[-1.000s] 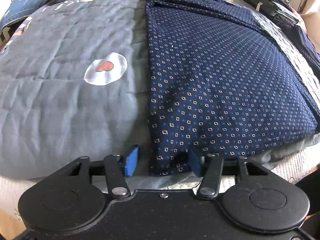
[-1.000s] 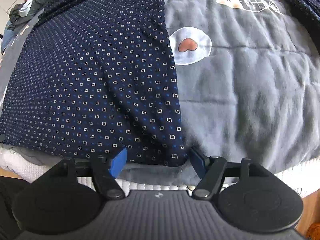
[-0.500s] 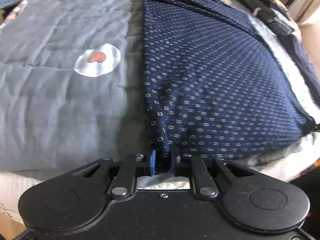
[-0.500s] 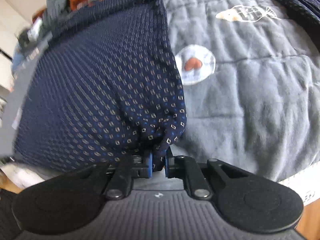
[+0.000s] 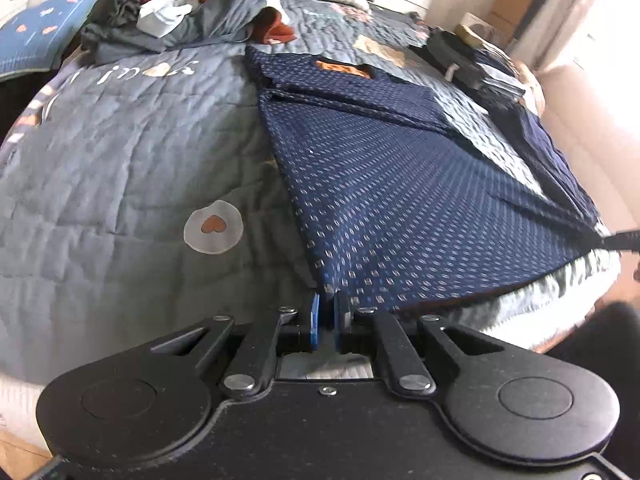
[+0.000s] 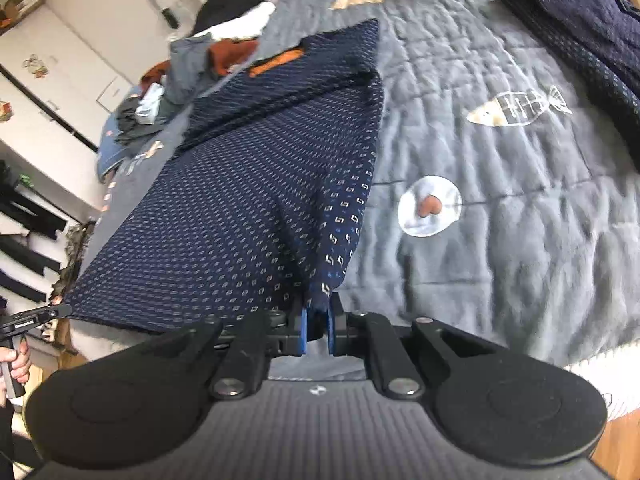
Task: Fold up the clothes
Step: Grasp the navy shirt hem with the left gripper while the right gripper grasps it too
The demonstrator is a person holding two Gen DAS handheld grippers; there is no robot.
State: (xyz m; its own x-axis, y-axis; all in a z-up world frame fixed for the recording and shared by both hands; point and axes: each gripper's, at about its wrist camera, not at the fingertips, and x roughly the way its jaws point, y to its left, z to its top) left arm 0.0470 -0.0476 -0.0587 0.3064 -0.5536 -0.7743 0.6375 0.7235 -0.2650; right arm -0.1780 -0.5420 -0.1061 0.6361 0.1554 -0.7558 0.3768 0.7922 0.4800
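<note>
A navy garment with a small white and blue diamond print (image 5: 400, 208) lies lengthwise on a grey quilted bedspread (image 5: 120, 168). My left gripper (image 5: 327, 312) is shut on the garment's near left corner and holds it lifted off the bed. My right gripper (image 6: 317, 316) is shut on the near right corner of the same garment (image 6: 248, 216), also raised. The hem hangs taut between the two corners. In the left wrist view the right gripper's tip (image 5: 624, 239) shows at the right edge. In the right wrist view the left gripper (image 6: 36, 318), held by a hand (image 6: 18, 362), shows at the left edge.
A heap of loose clothes (image 5: 180, 12) lies at the far end of the bed. Dark folded garments (image 5: 476, 64) sit at the far right, and another navy piece (image 6: 580, 40) lies along the bed's right side. White cupboards (image 6: 52, 76) stand to the left. The bedspread (image 6: 500, 220) carries heart and fish patches.
Both grippers went from open around the garment's near corners to shut on them. Both then rose, lifting the near hem off the bed and bringing the far end of the bed into view.
</note>
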